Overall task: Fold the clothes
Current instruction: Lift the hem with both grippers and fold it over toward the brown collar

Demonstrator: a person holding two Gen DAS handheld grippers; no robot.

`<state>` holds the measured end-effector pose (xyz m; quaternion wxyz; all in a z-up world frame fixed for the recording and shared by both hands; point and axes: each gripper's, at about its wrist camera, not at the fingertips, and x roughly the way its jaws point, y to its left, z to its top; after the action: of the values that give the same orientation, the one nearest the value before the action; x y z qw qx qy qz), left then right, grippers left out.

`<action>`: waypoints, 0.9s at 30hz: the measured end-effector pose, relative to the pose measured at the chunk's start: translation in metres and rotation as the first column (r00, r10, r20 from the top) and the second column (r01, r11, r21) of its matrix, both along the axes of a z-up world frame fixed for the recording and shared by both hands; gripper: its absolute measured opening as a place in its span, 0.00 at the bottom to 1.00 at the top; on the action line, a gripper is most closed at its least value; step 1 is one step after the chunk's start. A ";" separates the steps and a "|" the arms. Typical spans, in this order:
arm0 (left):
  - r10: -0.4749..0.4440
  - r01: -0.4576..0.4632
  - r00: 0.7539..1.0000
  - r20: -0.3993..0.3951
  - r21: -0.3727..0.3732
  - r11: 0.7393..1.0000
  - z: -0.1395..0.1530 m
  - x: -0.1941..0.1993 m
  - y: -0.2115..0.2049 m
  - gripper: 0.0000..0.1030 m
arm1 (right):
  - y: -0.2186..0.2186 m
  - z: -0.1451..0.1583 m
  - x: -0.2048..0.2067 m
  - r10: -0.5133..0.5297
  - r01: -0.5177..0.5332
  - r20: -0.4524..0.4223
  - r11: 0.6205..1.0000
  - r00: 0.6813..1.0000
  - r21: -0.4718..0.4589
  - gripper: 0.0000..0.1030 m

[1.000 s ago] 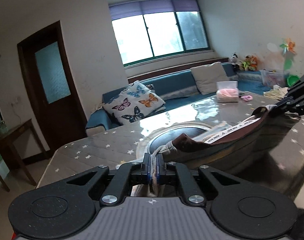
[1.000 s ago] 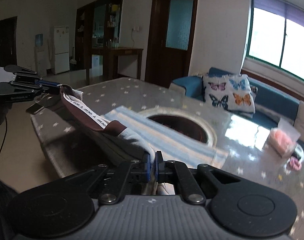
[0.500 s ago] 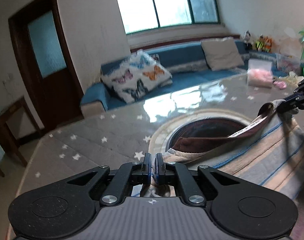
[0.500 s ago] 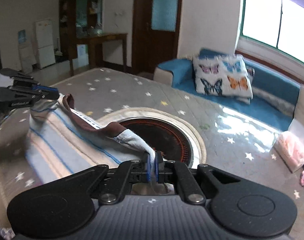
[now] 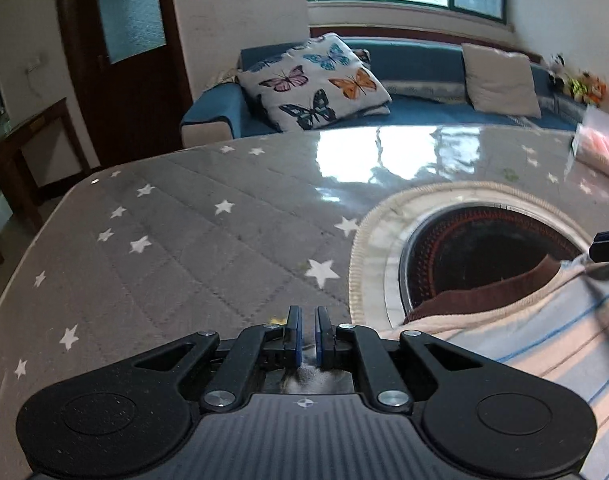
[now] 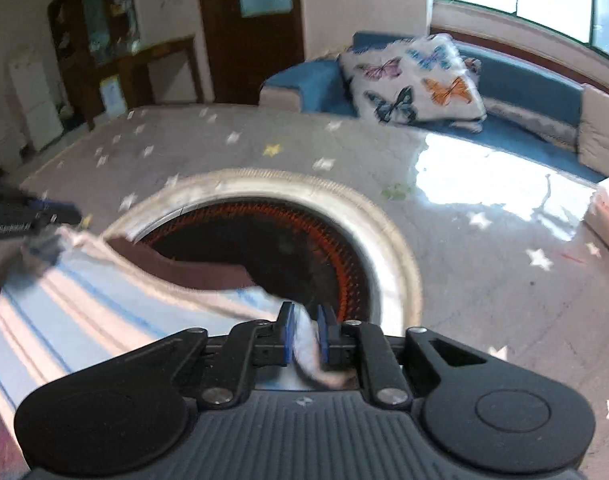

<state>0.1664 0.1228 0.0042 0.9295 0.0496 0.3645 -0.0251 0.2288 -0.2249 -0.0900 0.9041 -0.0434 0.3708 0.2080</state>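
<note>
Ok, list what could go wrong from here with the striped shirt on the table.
1. A white corner of the blue-and-beige striped shirt with the brown collar sits between the open fingers of the right claw; pulling back could snag it and drag the fabric out of shape.
2. The collar edge lies over the round dark opening in the grey star-patterned table; the cloth may sag in there.

Bare star-printed counter is lying open ahead and left of the left hand-held gripper. The striped garment is covering the near right, partly overlapping the round burner recess. A pink packet is sitting far right.
</note>
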 end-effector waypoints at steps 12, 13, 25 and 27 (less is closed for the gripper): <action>-0.138 0.139 0.990 0.027 -0.046 0.989 0.019 -0.054 -0.021 0.10 | -0.001 0.008 -0.025 0.061 -0.055 -0.047 0.992 0.997 0.113 0.31; -0.138 0.139 0.990 0.021 -0.044 0.989 0.017 -0.052 -0.023 0.10 | 0.001 0.004 -0.025 0.064 -0.057 -0.059 0.991 0.996 0.119 0.31; -0.191 0.196 0.980 0.052 -0.107 0.975 0.035 -0.072 -0.020 0.09 | -0.017 -0.017 0.005 -0.057 0.073 -0.114 0.987 0.992 0.145 0.31; -0.210 0.210 0.978 0.012 -0.112 0.971 0.025 -0.066 -0.024 0.10 | -0.019 -0.016 0.008 -0.076 0.094 -0.118 0.984 0.990 0.150 0.31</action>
<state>0.0999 0.0986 0.0296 0.9230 0.0356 0.3552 -0.1436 0.2368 -0.2441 -0.1057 0.8905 0.0546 0.4052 0.1995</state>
